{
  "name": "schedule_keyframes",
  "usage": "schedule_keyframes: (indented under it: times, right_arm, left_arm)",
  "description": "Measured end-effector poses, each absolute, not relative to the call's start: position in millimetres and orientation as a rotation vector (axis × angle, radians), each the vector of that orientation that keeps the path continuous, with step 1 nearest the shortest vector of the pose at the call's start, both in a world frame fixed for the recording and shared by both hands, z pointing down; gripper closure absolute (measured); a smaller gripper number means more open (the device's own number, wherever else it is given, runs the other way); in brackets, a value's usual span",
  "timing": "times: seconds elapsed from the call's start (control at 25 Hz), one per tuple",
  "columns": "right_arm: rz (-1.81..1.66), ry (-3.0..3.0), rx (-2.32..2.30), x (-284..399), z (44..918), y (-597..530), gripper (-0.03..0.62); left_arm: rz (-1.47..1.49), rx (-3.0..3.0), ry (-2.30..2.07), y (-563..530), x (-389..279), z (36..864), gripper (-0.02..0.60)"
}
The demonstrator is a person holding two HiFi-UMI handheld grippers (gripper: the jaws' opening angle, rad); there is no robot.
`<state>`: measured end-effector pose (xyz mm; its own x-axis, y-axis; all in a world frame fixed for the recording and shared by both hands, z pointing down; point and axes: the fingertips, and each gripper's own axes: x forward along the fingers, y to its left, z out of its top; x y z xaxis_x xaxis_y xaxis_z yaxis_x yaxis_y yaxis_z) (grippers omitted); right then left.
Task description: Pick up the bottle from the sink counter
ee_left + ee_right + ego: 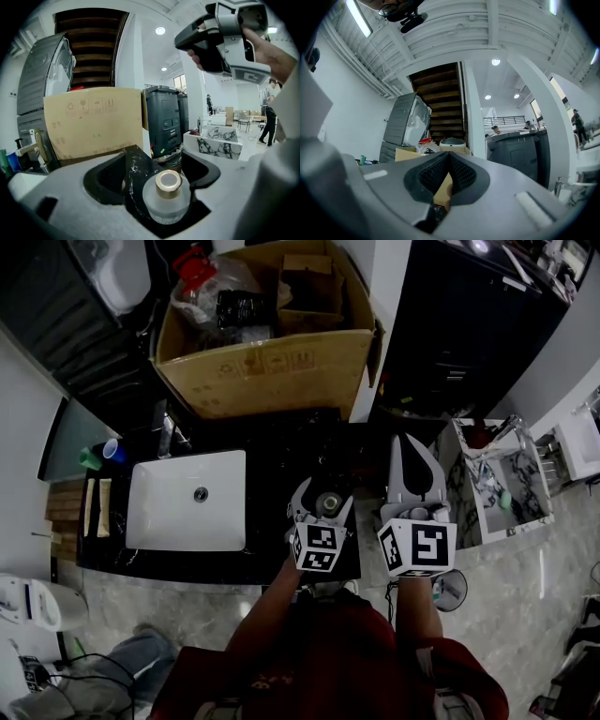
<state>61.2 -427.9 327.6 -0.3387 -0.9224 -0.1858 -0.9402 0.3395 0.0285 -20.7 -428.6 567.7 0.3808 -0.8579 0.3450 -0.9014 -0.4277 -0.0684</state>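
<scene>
1. Left gripper [157, 161], low in the centre of the head view: it is spread wide, one jaw on each side of the bottle [165, 197], not gripping it.
2. The bottle stands upright on the black desk [272, 465], right of the sink [187, 501].
3. Right gripper [448, 155], further right: tips closed together, holding nothing.

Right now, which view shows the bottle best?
The left gripper view: the bottle sits close up with its gold cap, between the open jaws of the left gripper. The head view shows only its top. The right gripper view misses it.
</scene>
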Motion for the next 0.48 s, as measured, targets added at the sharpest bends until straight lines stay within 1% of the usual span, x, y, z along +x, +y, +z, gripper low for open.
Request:
schedule_keyframes:
  times: [0.16,0.48]
  right_arm:
    - [0.191,2.454,-1.723,62.5,329.5,-428.4,0.592]
    - [0.187,2.458,-1.722,62.5,330.6,-427.4,0.592]
  left_arm:
    - [0.528,2.482,-1.578,-427.7,-19.2,583.5,0.196]
    - [0.504,2.481,-1.571,-427.1,-19.1,584.8,0.193]
